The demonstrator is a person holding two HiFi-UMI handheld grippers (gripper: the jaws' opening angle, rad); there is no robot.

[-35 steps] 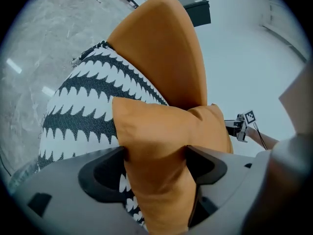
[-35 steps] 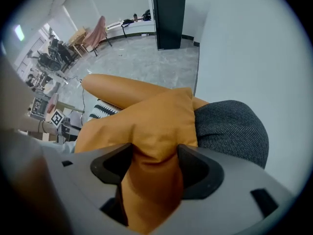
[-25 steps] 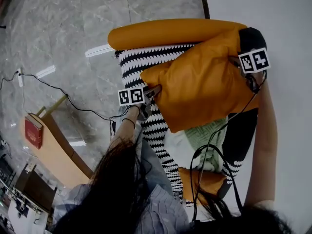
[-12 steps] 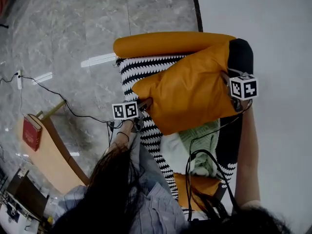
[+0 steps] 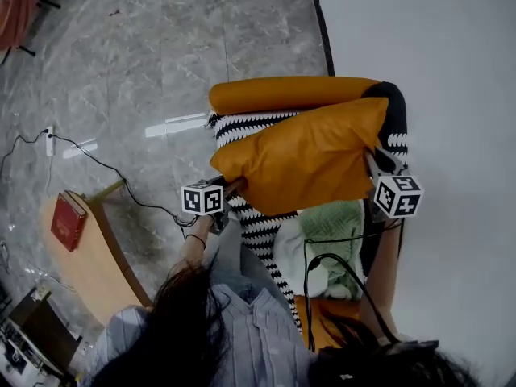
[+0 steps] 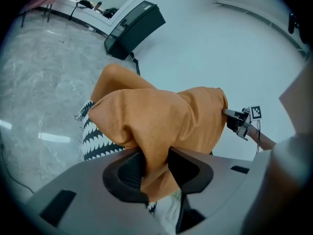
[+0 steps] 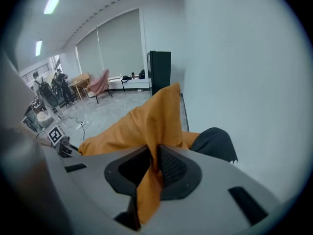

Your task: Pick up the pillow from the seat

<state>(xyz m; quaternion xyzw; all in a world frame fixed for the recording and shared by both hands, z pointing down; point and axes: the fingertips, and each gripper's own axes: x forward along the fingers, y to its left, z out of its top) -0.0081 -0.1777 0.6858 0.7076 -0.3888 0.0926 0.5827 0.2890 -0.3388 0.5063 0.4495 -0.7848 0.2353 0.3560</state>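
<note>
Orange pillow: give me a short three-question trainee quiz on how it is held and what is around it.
1. True or false: only one gripper holds the pillow.
2. What lies on the zigzag-patterned seat? A) green fabric B) a laptop C) a shoe
3. Complete: between the jaws of the left gripper sits a fold of ____ fabric.
Key: 1 false: the right gripper pinches it too, and both grippers' jaws have just been closing on the pillow's fabric. 2 A. 3 orange.
</note>
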